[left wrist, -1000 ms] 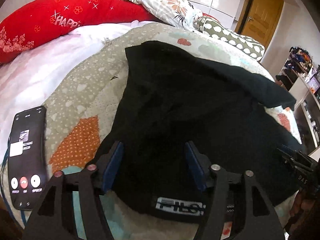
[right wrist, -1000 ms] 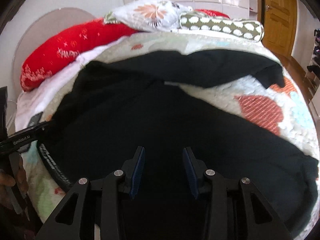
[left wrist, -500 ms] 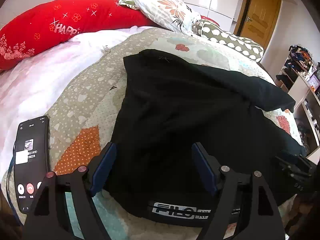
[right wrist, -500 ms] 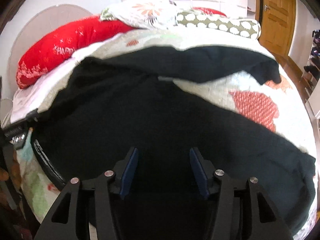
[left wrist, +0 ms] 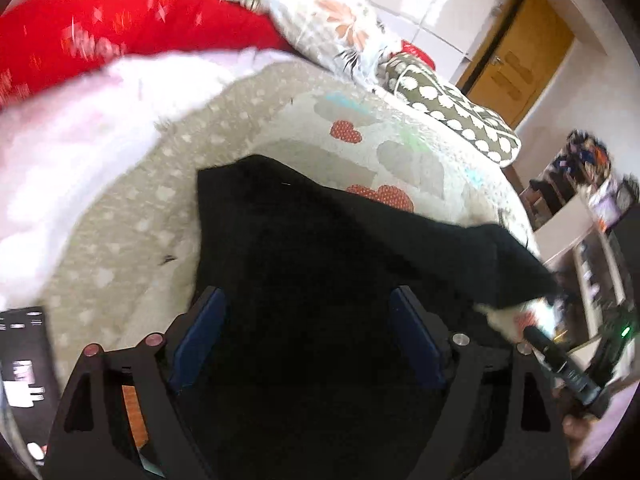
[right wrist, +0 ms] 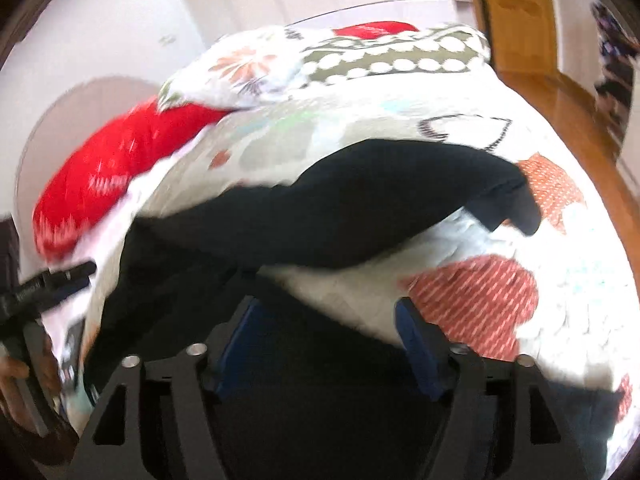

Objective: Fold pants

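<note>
Both tongs, left tongs (left wrist: 306, 338) and right tongs (right wrist: 328, 344), have just been opening and gape wide, gripping nothing. The soft black fabric pants (left wrist: 320, 280) sprawl loose beneath them across the patchwork-quilted bed (left wrist: 120, 248), one leg reaching toward its far edge.

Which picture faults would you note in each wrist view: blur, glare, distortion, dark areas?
Left wrist view: motion smear on the red pillow, white sheet blown out, black pants without detail, fisheye bending the door. Right wrist view: stronger smear overall, quilt overexposed, pants a flat dark shape, dark rounded corners.
</note>
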The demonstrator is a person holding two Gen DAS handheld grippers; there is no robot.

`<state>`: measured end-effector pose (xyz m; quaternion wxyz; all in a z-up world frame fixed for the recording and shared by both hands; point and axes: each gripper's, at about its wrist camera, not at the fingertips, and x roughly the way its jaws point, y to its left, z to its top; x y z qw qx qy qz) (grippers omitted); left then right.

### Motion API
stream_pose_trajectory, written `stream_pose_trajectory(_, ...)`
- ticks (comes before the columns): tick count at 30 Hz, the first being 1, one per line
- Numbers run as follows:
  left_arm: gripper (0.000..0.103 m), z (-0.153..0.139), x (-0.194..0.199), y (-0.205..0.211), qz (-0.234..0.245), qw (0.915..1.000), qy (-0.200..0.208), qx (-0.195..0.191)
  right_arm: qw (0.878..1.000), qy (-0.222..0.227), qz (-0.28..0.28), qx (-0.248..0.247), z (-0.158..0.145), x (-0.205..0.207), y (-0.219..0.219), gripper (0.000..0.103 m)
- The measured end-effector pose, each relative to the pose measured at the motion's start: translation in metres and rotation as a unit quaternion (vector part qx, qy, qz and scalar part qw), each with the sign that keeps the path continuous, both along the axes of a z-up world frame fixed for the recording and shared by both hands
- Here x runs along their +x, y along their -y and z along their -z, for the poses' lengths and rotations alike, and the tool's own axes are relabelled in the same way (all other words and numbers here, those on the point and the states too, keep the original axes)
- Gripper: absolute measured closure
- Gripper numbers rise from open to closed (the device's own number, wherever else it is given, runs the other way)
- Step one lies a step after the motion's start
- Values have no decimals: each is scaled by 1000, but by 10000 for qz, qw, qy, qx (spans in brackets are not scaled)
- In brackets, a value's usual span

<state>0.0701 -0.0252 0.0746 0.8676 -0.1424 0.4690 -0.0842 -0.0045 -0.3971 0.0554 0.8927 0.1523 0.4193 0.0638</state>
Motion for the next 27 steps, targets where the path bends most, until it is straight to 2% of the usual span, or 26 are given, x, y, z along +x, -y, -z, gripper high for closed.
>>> stream_pose_trajectory(2,18,6,18,-2,-181,9994,-243,-194,9997,-138,114,161,5,14,13,26)
stream_pose_trajectory(4,18,7,30,-3,-356,9984,-270,-359,9992,-170,233,273,8,22,26,26)
stream_pose_trajectory(6,18,7,42,-2,-591,9974,-224,-358,9987,-143,388,310,10,30,37,26)
stream_pose_trajectory(8,18,9,56,3,-601,9971,-260,-399,9974,-119,560,444,13,39,49,25)
stream_pose_trajectory(14,18,35,97,19,-665,9950,-675,-331,9926,-86,906,805,25,69,65,23)
stream_pose_trajectory(15,18,38,100,20,-668,9946,-705,-372,9922,-21,949,804,25,71,66,32)
stream_pose_trajectory(16,18,42,103,21,-698,9943,-695,-406,9925,88,986,720,23,73,67,66)
stream_pose_trajectory(17,19,42,104,21,-717,9945,-637,-417,9930,140,1002,604,21,74,67,87)
stream_pose_trajectory(18,38,41,103,22,-703,9952,-517,-440,9934,103,960,615,21,78,68,102)
stream_pose_trajectory(19,57,39,103,24,-605,9963,-409,-460,9931,121,960,666,21,75,69,102)
stream_pose_trajectory(20,92,37,104,28,-468,9972,-446,-380,9927,199,968,692,17,73,69,102)
stream_pose_trajectory(21,93,36,104,31,-367,9975,-485,-352,9928,313,956,647,11,69,69,102)
stream_pose_trajectory(24,93,22,93,34,-254,9991,-200,-269,9924,653,901,533,-13,53,68,102)
stream_pose_trajectory(27,93,-2,72,32,-122,9990,40,-418,9909,952,843,450,-41,32,68,102)
